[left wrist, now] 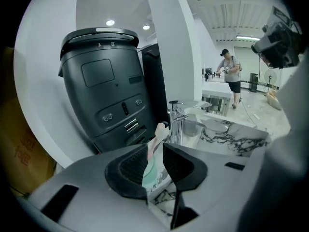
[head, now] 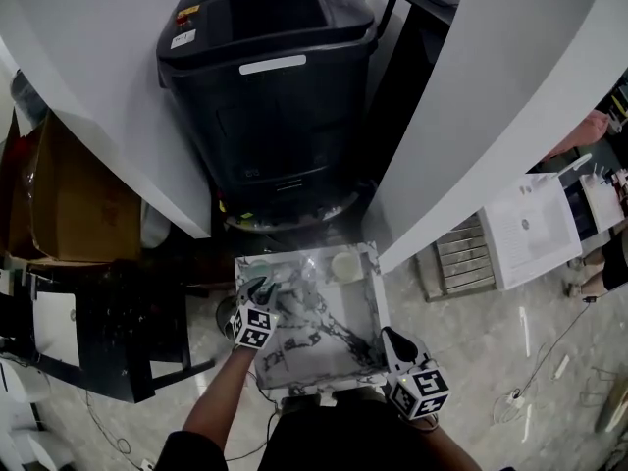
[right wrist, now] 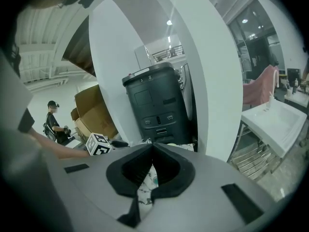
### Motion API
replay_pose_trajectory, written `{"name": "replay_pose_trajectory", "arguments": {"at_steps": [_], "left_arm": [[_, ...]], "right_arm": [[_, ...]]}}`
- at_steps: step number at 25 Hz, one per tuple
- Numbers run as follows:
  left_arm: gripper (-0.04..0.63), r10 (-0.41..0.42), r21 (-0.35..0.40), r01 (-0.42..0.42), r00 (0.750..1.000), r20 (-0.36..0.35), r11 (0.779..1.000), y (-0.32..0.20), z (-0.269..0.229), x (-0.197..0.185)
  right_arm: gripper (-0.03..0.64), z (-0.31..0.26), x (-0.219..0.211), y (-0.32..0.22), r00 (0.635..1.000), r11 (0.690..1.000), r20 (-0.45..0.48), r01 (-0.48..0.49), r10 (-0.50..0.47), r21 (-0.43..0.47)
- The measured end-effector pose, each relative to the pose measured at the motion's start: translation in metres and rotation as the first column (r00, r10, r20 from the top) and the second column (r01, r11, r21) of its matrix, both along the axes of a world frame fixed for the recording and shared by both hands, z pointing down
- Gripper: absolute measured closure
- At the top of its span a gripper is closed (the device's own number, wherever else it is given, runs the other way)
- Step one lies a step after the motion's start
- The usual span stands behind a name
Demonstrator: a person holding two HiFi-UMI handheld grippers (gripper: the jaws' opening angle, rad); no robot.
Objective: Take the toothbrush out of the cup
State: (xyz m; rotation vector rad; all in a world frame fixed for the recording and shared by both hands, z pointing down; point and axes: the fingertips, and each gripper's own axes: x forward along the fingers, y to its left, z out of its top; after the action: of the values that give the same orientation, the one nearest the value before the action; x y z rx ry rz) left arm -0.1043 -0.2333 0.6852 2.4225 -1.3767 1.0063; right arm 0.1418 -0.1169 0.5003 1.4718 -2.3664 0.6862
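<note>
Digits 3 and 8 stand in white on the lid rim of the big black plastic machine [left wrist: 96,86]; red characters on the brown cardboard box [left wrist: 21,151] are too blurred to read. The pale pink-white toothbrush [left wrist: 158,132] rises tilted from a mint-green cup [left wrist: 150,172] on the marble-patterned white counter [head: 339,327]. The left gripper [left wrist: 154,147] has its jaws narrowed onto the handle. The right gripper [right wrist: 152,145] has its jaws pressed together, empty.
</note>
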Motion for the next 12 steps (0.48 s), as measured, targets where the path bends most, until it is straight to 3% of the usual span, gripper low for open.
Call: {"name": "replay_pose_trajectory", "arguments": {"at_steps": [8, 12], "left_arm": [[0.493, 0.069, 0.036, -0.073, 0.991, 0.114, 0.997, -0.018, 0.021, 0.001], [0.499, 0.09, 0.028, -0.094, 0.988, 0.124, 0.995, -0.02, 0.028, 0.004]], "right_arm": [[0.603, 0.011, 0.014, 0.006, 0.999, 0.999, -0.017, -0.036, 0.036, -0.011], [0.604, 0.015, 0.019, 0.01, 0.998, 0.998, 0.0, -0.064, 0.064, -0.03]]}}
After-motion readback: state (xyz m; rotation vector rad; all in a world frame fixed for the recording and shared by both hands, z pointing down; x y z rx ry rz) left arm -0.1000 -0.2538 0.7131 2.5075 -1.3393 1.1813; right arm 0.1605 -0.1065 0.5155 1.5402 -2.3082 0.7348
